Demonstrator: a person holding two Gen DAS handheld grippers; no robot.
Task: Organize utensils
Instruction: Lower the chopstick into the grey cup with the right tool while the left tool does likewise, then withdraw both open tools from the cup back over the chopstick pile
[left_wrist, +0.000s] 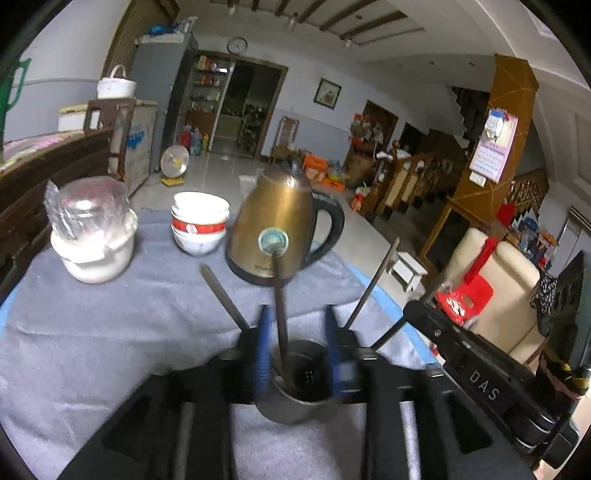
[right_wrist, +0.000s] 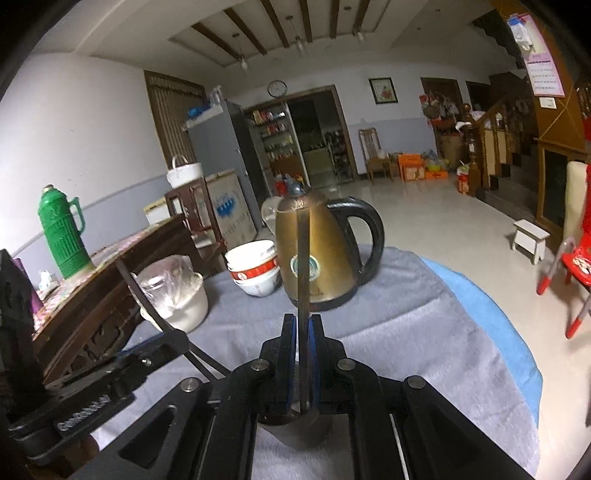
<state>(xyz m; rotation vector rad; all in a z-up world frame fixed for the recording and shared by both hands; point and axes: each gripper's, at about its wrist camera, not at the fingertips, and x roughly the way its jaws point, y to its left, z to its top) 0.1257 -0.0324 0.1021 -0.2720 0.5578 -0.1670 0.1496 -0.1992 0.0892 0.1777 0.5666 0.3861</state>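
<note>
utensils going into the cup

the left gripper (left_wrist: 299, 347) straddles a steel cup (left_wrist: 299, 384) that stands on the grey cloth (left_wrist: 110, 325). its blue pads (left_wrist: 263, 350) stand either side of the rim with a gap showing, so they look spread and not pressing. my guess is the cup was being steadied here so it would not tip while sticks went in. a dark-handled utensil (left_wrist: 280, 310) stands in the cup, leaning toward the far side, and three more thin handles fan out to left and right beside the jaws; whether those sit in the cup or lie behind it i cannot tell.

the right gripper (right_wrist: 303, 354) has one upright utensil (right_wrist: 303, 280) between its pads (right_wrist: 290, 354). the jaws are narrow but a sliver of space shows on each side of the stick, so the pinch looks slack, not firm. the stick's lower end drops into a cup (right_wrist: 291, 428) right under the fingers, which reads as a drop-off: held vertical so it slides straight down.

farther out on the cloth stand a brass kettle (left_wrist: 280, 225), a stack of bowls (left_wrist: 199, 225) to its left, and a wrapped white jar (left_wrist: 92, 236) farther left. in the right wrist view a green flask (right_wrist: 62, 232) sits on a wooden table (right_wrist: 110, 273) at far left, apart from the work.
</note>
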